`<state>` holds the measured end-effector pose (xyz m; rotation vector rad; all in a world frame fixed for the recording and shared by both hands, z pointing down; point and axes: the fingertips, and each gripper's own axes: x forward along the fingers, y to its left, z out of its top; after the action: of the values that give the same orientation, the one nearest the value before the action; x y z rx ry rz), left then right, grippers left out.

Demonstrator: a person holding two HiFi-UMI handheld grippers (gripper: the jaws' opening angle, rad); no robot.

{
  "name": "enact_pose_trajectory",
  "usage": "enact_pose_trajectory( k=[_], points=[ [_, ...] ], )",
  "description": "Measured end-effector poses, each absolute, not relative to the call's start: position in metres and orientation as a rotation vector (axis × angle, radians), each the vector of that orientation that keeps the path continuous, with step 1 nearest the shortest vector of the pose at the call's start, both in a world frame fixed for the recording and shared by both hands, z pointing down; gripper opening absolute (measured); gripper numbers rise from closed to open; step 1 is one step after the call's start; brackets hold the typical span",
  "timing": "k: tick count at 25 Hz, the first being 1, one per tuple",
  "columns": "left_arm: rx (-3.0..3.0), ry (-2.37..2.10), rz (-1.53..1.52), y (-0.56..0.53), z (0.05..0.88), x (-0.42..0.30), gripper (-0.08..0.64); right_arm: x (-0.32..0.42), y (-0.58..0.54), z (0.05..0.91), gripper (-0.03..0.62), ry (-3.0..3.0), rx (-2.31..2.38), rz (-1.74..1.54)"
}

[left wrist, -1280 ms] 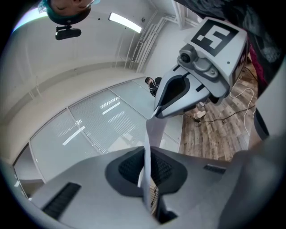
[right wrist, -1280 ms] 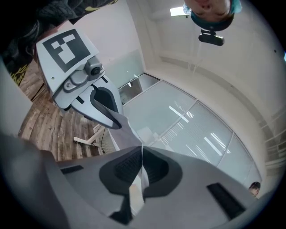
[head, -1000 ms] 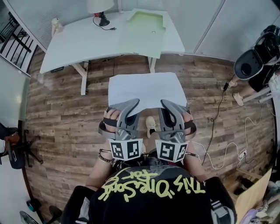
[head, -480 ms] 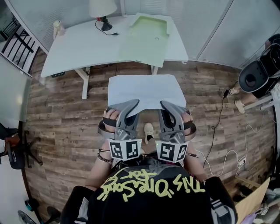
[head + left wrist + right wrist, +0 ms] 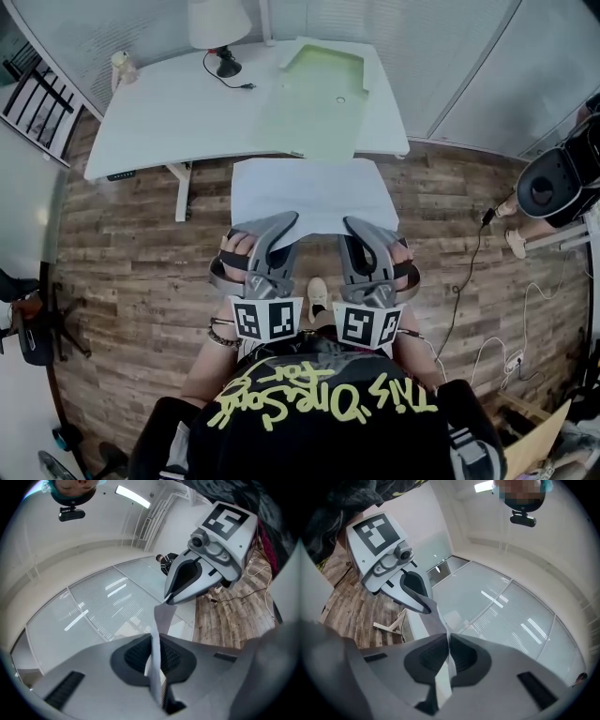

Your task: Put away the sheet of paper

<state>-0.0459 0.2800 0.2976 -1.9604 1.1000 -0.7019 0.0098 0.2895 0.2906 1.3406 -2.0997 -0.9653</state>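
A white sheet of paper (image 5: 312, 191) hangs flat in the air above the wooden floor, held by its near edge. My left gripper (image 5: 286, 223) is shut on the sheet's near left corner, my right gripper (image 5: 354, 224) on its near right corner. In the left gripper view the sheet (image 5: 154, 653) runs edge-on between the closed jaws toward the right gripper (image 5: 169, 600). In the right gripper view the sheet (image 5: 446, 667) is pinched the same way, with the left gripper (image 5: 427, 607) across it. Beyond the sheet, a pale green folder (image 5: 317, 89) lies open on the white table (image 5: 178, 108).
A lamp (image 5: 217, 26) with a cable stands at the back of the table. An office chair (image 5: 555, 178) is at the right, cables (image 5: 469, 272) trail over the floor, and a cardboard box (image 5: 539, 441) sits at the lower right. A glass partition runs behind the table.
The table and folder have drawn nearer and lower in the head view, and the sheet's far edge now reaches the table's front edge. Both grippers keep their hold.
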Motion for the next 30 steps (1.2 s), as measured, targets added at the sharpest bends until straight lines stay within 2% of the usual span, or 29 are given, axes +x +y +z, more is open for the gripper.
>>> enact_pose_trajectory(
  k=[30],
  points=[
    [-1.932, 1.221, -0.767, 0.171, 0.298, -0.037, 0.011, 0.02, 0.173, 0.292, 0.009, -2.232, 1.206, -1.018]
  ],
)
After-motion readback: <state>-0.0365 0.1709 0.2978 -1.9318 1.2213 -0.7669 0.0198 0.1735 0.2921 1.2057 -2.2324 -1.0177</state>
